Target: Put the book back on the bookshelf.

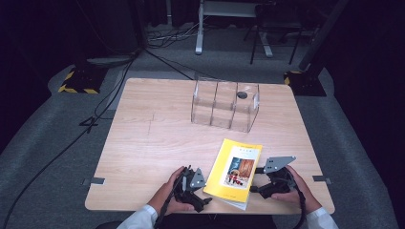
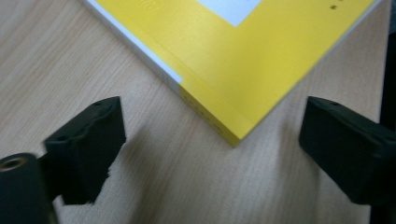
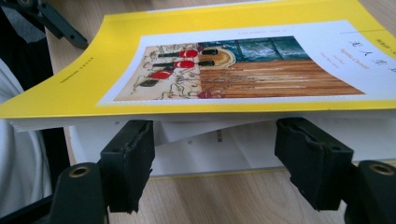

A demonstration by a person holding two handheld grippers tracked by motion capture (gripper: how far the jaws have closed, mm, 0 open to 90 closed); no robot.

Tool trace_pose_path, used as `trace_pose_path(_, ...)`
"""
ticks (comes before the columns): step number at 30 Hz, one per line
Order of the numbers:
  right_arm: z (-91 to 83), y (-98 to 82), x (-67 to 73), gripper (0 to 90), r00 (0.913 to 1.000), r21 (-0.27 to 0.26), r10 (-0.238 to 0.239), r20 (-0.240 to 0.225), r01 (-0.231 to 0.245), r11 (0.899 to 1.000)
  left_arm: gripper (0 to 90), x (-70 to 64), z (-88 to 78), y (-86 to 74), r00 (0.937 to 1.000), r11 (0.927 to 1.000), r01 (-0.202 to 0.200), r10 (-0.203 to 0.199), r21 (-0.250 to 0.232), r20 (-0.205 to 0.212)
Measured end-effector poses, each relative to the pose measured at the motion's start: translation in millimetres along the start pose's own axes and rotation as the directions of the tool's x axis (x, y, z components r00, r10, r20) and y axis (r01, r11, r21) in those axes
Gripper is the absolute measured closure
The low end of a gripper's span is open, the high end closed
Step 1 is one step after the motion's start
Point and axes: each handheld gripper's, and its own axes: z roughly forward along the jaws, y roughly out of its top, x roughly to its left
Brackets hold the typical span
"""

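Bracketing the yellow paperback [image 1: 235, 172] at the table's [image 1: 143, 143] near edge, left gripper [image 2: 210, 140] and right gripper [image 3: 212, 156] stood spread, pinching nothing; next, I judged, closing on its edges to lift

Wooden table [image 1: 143, 143] on grey carpet [image 1: 43, 143], dark room

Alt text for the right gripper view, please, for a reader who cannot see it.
A yellow book with an illustrated cover lies on a wooden table, its page edge facing the camera and its upper pages lifted off the lowest ones. The right gripper faces that edge at table level, its black fingers spread apart in front of it.
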Motion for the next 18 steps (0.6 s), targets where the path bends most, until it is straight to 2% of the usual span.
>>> trace_pose_path(1, -0.1, 0.6, 0.1, 29.1, 1.0000, -0.004, -0.001, 0.000, 0.001, 1.000, 20.4, -2.3, -0.9, 1.1, 1.0000, 1.0000, -0.005, 0.005, -0.003, -0.006)
trace_pose_path(2, -0.2, 1.1, 0.4, 29.1, 1.0000, -0.004, 0.001, 0.001, -0.001, 1.000, 22.0, -2.3, -0.9, 1.1, 1.0000, 1.0000, -0.005, 0.005, -0.003, -0.006)
trace_pose_path(3, -0.4, 1.9, 1.0, 29.0, 1.0000, -0.011, 0.001, 0.005, -0.001, 1.000, 16.5, -11.1, -1.3, 6.4, 0.9993, 0.9996, -0.027, 0.027, -0.006, -0.027)
trace_pose_path(4, -0.4, 1.9, 1.0, 29.0, 1.0000, -0.011, 0.001, 0.005, -0.001, 1.000, 14.1, -11.1, -1.3, 6.4, 0.9993, 0.9996, -0.027, 0.027, -0.006, -0.027)
trace_pose_path(5, -0.7, 2.6, 1.2, 29.0, 1.0000, -0.015, 0.001, 0.007, -0.001, 1.000, 14.1, -17.6, 0.0, 11.8, 0.9984, 0.9986, -0.052, 0.052, -0.013, -0.024)
trace_pose_path(6, -1.3, 4.1, 1.0, 29.0, 1.0000, -0.019, 0.004, 0.005, -0.004, 1.000, 20.2, -22.1, 1.7, 15.6, 0.9967, 0.9969, -0.077, 0.077, -0.013, -0.025)
trace_pose_path(8, -2.4, 6.2, 1.0, 29.0, 1.0000, -0.032, 0.009, 0.005, -0.009, 0.999, 15.6, -33.0, 9.0, 24.0, 0.9949, 0.9951, -0.099, 0.098, -0.011, -0.021)
trace_pose_path(9, -2.9, 7.5, 1.2, 29.0, 0.9999, -0.038, 0.010, 0.003, -0.010, 0.999, 17.9, -35.7, 11.2, 26.4, 0.9937, 0.9939, -0.110, 0.110, -0.004, -0.022)
trace_pose_path(10, -3.5, 8.2, 1.4, 29.0, 0.9999, -0.039, 0.013, 0.004, -0.013, 0.999, 15.3, -39.7, 14.6, 28.8, 0.9917, 0.9923, -0.124, 0.123, -0.003, -0.037)
trace_pose_path(11, -3.5, 8.2, 1.4, 29.0, 0.9999, -0.039, 0.013, 0.004, -0.013, 0.999, 15.1, -39.7, 14.6, 28.8, 0.9917, 0.9923, -0.124, 0.123, -0.003, -0.037)
trace_pose_path(12, -3.5, 9.2, 1.2, 29.0, 0.9999, -0.045, 0.013, 0.004, -0.013, 0.999, 15.1, -44.3, 19.0, 32.0, 0.9885, 0.9910, -0.134, 0.133, -0.002, -0.071)
trace_pose_path(16, -3.7, 13.0, 2.1, 29.0, 0.9998, -0.051, 0.016, 0.009, -0.015, 0.999, 17.6, -48.3, 24.8, 37.8, 0.9879, 0.9929, -0.117, 0.114, -0.023, -0.106)
trace_pose_path(18, -4.5, 14.3, 2.4, 29.0, 0.9998, -0.053, 0.019, 0.009, -0.018, 0.998, 19.0, -50.4, 26.5, 39.0, 0.9842, 0.9917, -0.127, 0.123, -0.024, -0.128)
